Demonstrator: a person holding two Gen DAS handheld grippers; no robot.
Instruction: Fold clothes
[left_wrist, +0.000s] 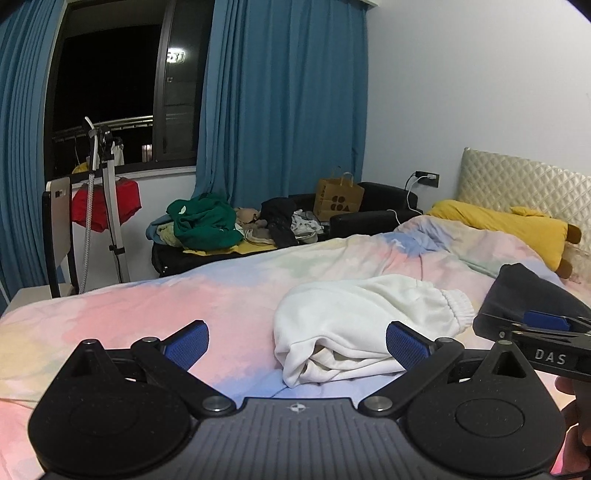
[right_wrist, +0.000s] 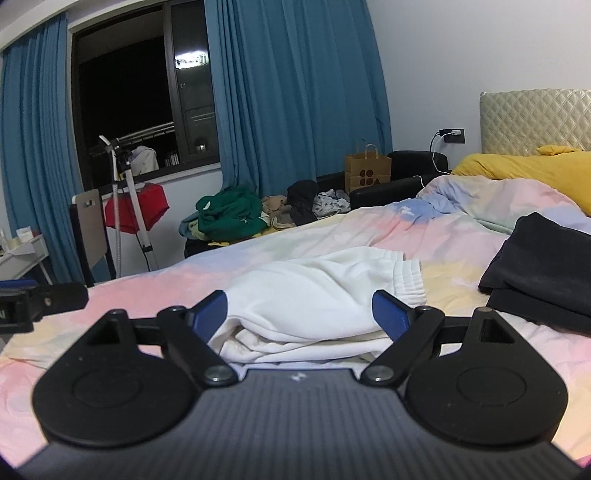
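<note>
Left wrist view: both grippers — left gripper (left_wrist: 297, 345), right gripper (right_wrist: 299, 310) — spread wide over white garment (left_wrist: 354, 325).

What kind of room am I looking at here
Most likely a bedroom: a bed with a pastel duvet and quilted headboard, a yellow pillow, and blue curtains at a dark window. A white garment lies on the bed.
</note>
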